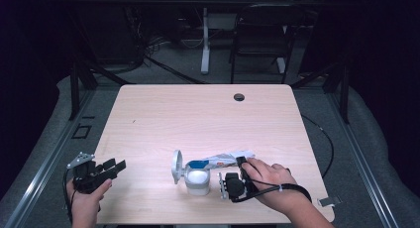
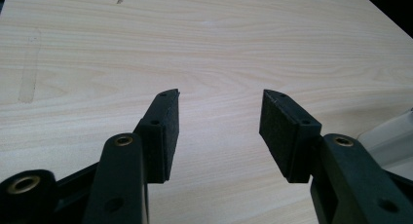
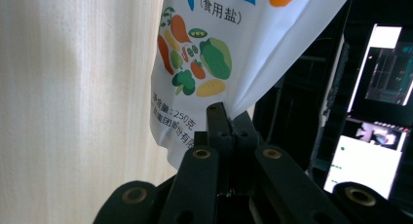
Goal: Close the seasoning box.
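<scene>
A white salt bag [image 1: 224, 160] printed with vegetables [image 3: 214, 48] lies tilted, its blue-marked end over a small white jar [image 1: 197, 181]. The jar's round hinged lid [image 1: 176, 167] stands open at its left. My right gripper [image 1: 241, 161] is shut on the bag's edge, the two jaws pressed together on the film [image 3: 226, 114]. At the table's near left corner my left gripper [image 1: 115, 166] is held just above the wood. Its jaws stand wide apart with nothing between them [image 2: 219, 121]. A pale edge of the jar or bag [image 2: 389, 139] shows at the right of the left gripper view.
The light wooden table [image 1: 198, 119] has a dark cable hole [image 1: 239, 97] near its far edge. Behind it stand a black chair [image 1: 260, 37] and a white desk leg [image 1: 205, 39]. Lit screens [image 3: 375, 112] glow beyond the bag in the right gripper view.
</scene>
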The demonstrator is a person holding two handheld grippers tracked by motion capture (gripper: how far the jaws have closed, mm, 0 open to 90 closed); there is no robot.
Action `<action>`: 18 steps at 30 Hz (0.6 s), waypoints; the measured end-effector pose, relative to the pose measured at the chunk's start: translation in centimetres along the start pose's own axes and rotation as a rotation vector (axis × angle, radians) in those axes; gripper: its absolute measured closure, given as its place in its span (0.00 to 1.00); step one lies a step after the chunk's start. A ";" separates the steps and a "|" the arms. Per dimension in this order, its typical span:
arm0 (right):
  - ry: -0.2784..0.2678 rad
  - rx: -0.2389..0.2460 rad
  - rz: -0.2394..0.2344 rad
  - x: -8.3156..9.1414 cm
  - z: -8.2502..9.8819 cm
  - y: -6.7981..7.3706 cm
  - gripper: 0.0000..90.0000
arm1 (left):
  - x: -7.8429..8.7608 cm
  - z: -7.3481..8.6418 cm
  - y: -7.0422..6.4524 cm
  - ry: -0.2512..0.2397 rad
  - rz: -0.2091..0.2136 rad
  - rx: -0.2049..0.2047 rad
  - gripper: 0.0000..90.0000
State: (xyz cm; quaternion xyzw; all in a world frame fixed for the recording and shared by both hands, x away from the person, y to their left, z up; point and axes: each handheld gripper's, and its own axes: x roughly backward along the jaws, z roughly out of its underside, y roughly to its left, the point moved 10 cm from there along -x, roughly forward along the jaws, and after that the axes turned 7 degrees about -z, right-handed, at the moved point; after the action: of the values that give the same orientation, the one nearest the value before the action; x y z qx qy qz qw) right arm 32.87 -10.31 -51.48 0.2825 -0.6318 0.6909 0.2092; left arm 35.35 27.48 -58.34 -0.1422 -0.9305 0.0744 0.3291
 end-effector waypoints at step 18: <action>-0.096 -0.154 -0.011 -0.3 0.4 0.9 1.00 | -0.4 0.0 -0.1 0.001 0.000 0.003 0.55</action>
State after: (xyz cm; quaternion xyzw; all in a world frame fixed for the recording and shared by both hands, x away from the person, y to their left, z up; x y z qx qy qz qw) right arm 32.58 -10.75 -52.33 0.3017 -0.6907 0.6249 0.2036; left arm 35.69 27.28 -58.55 -0.1420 -0.9303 0.0757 0.3297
